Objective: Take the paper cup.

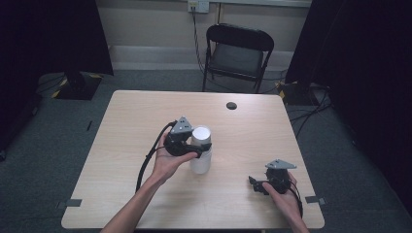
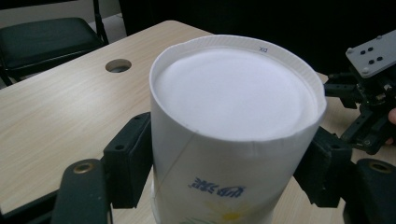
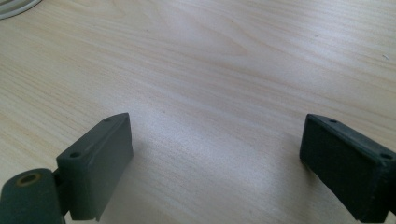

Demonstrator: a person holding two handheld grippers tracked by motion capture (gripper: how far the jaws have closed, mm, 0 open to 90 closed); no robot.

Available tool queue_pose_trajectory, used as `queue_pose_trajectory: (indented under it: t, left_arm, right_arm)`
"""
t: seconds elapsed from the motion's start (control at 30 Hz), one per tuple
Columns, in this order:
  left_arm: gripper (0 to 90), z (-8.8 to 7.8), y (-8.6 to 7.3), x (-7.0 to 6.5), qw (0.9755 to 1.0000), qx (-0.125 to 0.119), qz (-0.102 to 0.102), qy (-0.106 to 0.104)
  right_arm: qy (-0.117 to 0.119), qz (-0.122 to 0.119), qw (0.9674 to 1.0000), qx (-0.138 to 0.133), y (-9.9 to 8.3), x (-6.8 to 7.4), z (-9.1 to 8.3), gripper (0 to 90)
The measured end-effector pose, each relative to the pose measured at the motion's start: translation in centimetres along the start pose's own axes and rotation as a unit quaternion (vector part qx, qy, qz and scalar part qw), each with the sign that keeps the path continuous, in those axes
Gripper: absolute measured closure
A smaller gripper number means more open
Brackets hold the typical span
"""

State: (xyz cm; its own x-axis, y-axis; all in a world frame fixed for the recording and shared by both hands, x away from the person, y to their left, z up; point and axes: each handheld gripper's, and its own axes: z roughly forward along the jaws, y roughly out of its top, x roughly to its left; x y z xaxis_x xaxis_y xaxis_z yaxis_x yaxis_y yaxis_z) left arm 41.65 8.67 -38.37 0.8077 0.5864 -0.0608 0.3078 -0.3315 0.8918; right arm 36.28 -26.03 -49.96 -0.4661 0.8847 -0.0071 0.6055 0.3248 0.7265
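Note:
A white paper cup [image 1: 200, 160] stands upside down near the middle of the light wooden table [image 1: 136, 121], its flat bottom facing up. My left gripper [image 1: 201, 145] is shut on it from the left, just below that top end. In the left gripper view the cup [image 2: 233, 93] has blue print on its wall, and the two black pads [image 2: 128, 161] press on either side of it. My right gripper [image 1: 255, 184] rests near the table's front right, apart from the cup. Its jaws [image 3: 215, 154] stand wide open over bare wood with nothing between them.
A round cable hole [image 1: 231, 105] sits in the table top near the far edge. A black folding chair [image 1: 238, 51] stands behind the table. The left gripper view shows the right gripper [image 2: 369, 107] beyond the cup. Dark curtains hang on both sides.

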Motion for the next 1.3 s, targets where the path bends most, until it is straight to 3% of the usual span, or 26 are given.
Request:
queue_pose_trajectory:
  t: [1.3]
  left_arm:
    - [30.4, -2.5, 2.4, -0.5, 0.9994, -0.036, 0.000, 0.000]
  right_arm:
    - [0.000, 0.000, 1.0000, 0.000, 0.0, 0.0, 0.0, 9.1]
